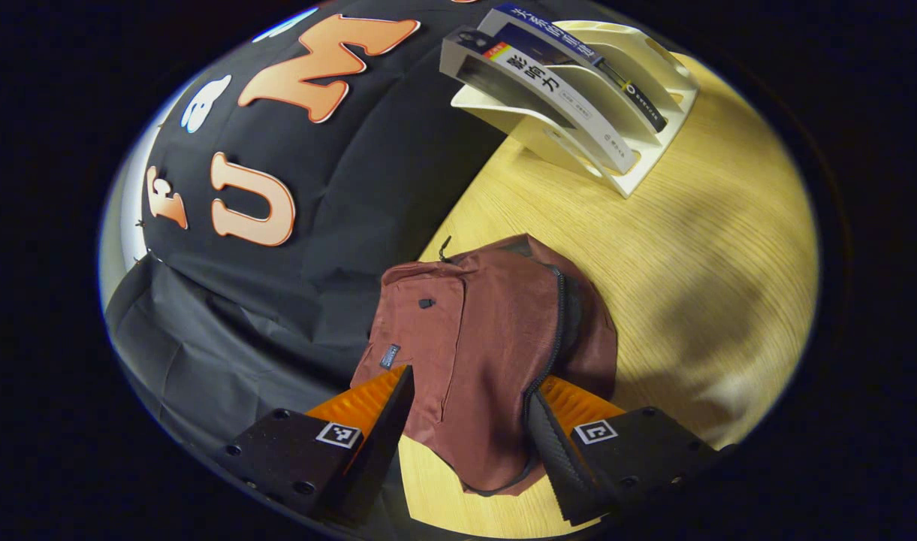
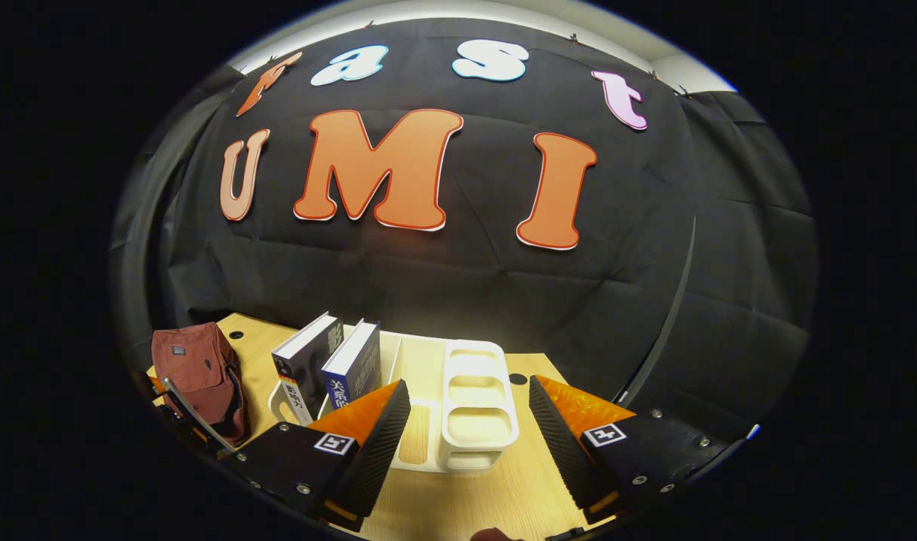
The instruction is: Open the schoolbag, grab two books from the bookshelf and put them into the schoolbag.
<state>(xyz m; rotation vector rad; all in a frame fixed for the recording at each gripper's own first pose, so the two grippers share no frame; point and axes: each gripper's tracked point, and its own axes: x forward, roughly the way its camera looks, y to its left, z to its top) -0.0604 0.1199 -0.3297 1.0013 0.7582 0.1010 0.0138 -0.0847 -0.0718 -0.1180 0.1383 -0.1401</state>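
**Left gripper over the bag, right gripper facing the shelf**

In the left gripper view, the left gripper (image 1: 469,409) hangs with its fingers spread wide on either side of the near end of the bag (image 1: 488,353). The bag is reddish brown and lies slumped on the wooden table (image 1: 698,248), close to the black cloth wall. Its zipper (image 1: 552,338) runs along the side nearer the right-hand finger. Whether either finger touches the fabric cannot be told. Farther off on the table stands the white shelf (image 1: 653,90) with two books leaning in its slots: a white-spined book (image 1: 548,101) and a blue book (image 1: 578,56) behind it.

In the right gripper view, the right gripper (image 2: 469,432) is open and holds nothing. Between its fingers lies the empty end of the shelf (image 2: 477,406). The two books (image 2: 330,364) stand side by side in the shelf's left slots. The bag (image 2: 199,376) sits at the far left of the table, well apart from the shelf.
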